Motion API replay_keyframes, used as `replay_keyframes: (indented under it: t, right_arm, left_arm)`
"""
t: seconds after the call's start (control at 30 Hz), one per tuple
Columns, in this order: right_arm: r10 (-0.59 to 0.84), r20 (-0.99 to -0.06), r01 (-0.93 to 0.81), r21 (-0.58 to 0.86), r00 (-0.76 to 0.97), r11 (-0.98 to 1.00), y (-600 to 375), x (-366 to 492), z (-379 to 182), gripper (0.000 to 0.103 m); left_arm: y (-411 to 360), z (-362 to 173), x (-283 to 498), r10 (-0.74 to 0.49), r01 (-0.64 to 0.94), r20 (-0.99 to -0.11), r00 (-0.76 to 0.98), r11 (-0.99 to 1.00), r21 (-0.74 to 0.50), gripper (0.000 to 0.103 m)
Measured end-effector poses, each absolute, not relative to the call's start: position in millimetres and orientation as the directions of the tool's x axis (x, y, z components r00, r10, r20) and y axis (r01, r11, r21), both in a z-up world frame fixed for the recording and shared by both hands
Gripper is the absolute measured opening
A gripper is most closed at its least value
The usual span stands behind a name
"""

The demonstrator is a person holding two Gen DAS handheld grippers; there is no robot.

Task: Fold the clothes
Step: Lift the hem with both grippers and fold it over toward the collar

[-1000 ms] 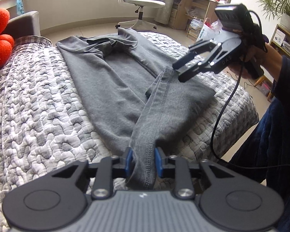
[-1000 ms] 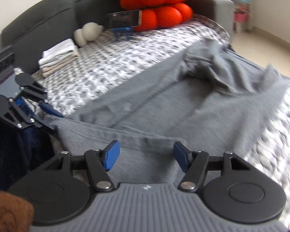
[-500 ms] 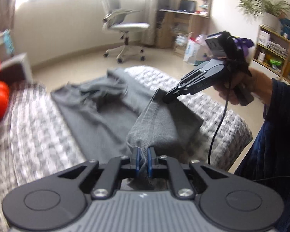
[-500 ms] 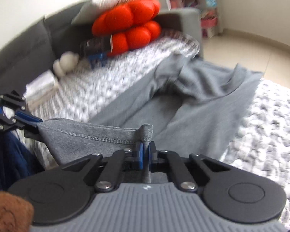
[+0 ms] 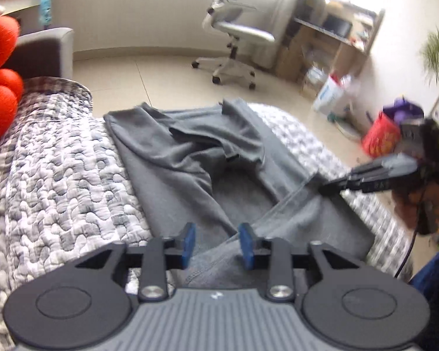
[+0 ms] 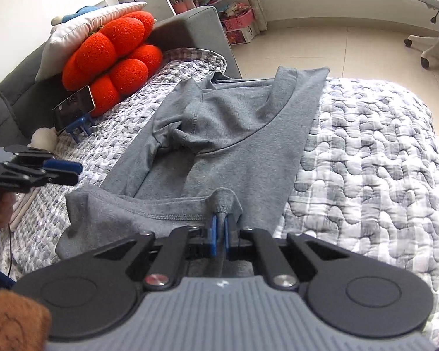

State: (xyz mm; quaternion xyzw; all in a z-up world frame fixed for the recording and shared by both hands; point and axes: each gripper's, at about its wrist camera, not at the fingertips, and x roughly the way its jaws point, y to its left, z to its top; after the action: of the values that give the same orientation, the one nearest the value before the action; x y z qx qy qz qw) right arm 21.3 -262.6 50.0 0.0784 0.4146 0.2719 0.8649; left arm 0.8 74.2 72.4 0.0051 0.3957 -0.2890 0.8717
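A grey garment (image 5: 175, 169) (image 6: 234, 134) lies spread on the quilted bed (image 5: 58, 175) (image 6: 365, 161), its near hem folded up over itself. My right gripper (image 6: 219, 225) is shut on a bunched corner of that hem; in the left wrist view it (image 5: 325, 189) shows at the right, pinching the cloth edge. My left gripper (image 5: 217, 234) has its jaws opening. The hem's other end lies loose low between the blue pads (image 5: 187, 242), which do not press on it. In the right wrist view the left gripper (image 6: 73, 171) hovers just off the cloth's left corner.
A red puffy cushion (image 6: 114, 55) (image 5: 0, 102) and a white pillow lean on the grey sofa back (image 6: 190, 26). A phone on a blue stand (image 6: 73, 108) sits by the cushion. A white office chair (image 5: 234, 38), a desk and a red bag (image 5: 380, 140) stand on the floor beyond the bed.
The right gripper closed on the hem and stays shut on it. The left gripper, shut on the hem half a second ago, has opened and let the cloth drop between its pads.
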Motion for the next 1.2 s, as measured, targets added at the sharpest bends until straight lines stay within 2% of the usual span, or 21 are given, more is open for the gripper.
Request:
replay_keyframes:
  t: [0.17, 0.4, 0.47, 0.53, 0.63, 0.7, 0.73, 0.83, 0.9, 1.0, 1.07, 1.1, 1.17, 1.2]
  right_arm:
    - [0.545, -0.670, -0.408, 0.372, 0.504, 0.834, -266.4, 20.7, 49.8, 0.005]
    - [0.550, -0.674, -0.408, 0.380, 0.493, 0.830, -265.6, 21.5, 48.3, 0.009]
    - [0.552, -0.674, -0.404, 0.385, 0.492, 0.830, -266.4, 21.5, 47.9, 0.010]
    - [0.553, -0.673, -0.403, 0.388, 0.490, 0.829, -266.5, 21.2, 47.6, 0.011]
    - [0.559, -0.669, -0.400, 0.398, 0.489, 0.826, -266.1, 21.0, 47.2, 0.011]
    - [0.563, -0.661, -0.400, 0.402, 0.495, 0.824, -265.7, 20.6, 48.4, 0.011]
    - [0.568, -0.649, -0.402, 0.405, 0.506, 0.821, -266.4, 19.4, 50.7, 0.011]
    - [0.604, -0.590, -0.413, 0.441, 0.535, 0.797, -273.4, 14.5, 60.2, 0.010]
    - [0.611, -0.570, -0.407, 0.457, 0.549, 0.791, -279.2, 13.6, 64.2, 0.010]
    - [0.575, -0.628, -0.362, 0.447, 0.525, 0.818, -277.7, 21.2, 51.3, 0.011]
    - [0.568, -0.654, -0.330, 0.462, 0.500, 0.823, -276.5, 25.9, 42.2, 0.018]
    - [0.569, -0.655, -0.325, 0.468, 0.496, 0.822, -276.6, 26.5, 41.1, 0.018]
    - [0.574, -0.657, -0.318, 0.478, 0.489, 0.819, -276.8, 27.4, 39.5, 0.018]
    - [0.577, -0.655, -0.320, 0.481, 0.488, 0.816, -276.6, 27.5, 39.7, 0.018]
  left_arm:
    - [87.2, 64.0, -9.3, -0.488, 0.453, -0.706, 0.513, 0.853, -0.261, 0.059]
    - [83.5, 31.8, -3.3, -0.495, 0.399, -0.760, 0.422, 0.854, -0.335, 0.055]
    - [84.4, 31.1, -0.3, -0.510, 0.386, -0.748, 0.425, 0.849, -0.360, 0.046]
    - [86.0, 33.2, 1.7, -0.512, 0.363, -0.737, 0.441, 0.853, -0.375, 0.028]
    - [84.3, 35.5, 2.0, -0.532, 0.367, -0.715, 0.454, 0.843, -0.394, 0.010]
    - [81.3, 37.6, 1.2, -0.549, 0.377, -0.700, 0.456, 0.832, -0.406, 0.008]
    - [82.8, 42.6, -1.8, -0.583, 0.401, -0.665, 0.467, 0.810, -0.427, 0.008]
    - [92.5, 63.7, -16.8, -0.689, 0.502, -0.512, 0.514, 0.725, -0.472, 0.008]
    - [100.1, 65.5, -14.7, -0.705, 0.502, -0.472, 0.530, 0.709, -0.495, 0.008]
    - [102.1, 40.3, 6.0, -0.674, 0.405, -0.556, 0.486, 0.738, -0.540, 0.009]
    - [100.3, 21.4, 17.0, -0.650, 0.352, -0.614, 0.449, 0.760, -0.547, 0.009]
    - [99.4, 12.0, 22.5, -0.637, 0.325, -0.641, 0.429, 0.771, -0.548, 0.011]
    - [101.9, 10.2, 25.1, -0.658, 0.308, -0.619, 0.428, 0.750, -0.585, 0.020]
    - [102.7, 12.0, 24.8, -0.674, 0.311, -0.601, 0.430, 0.736, -0.602, 0.029]
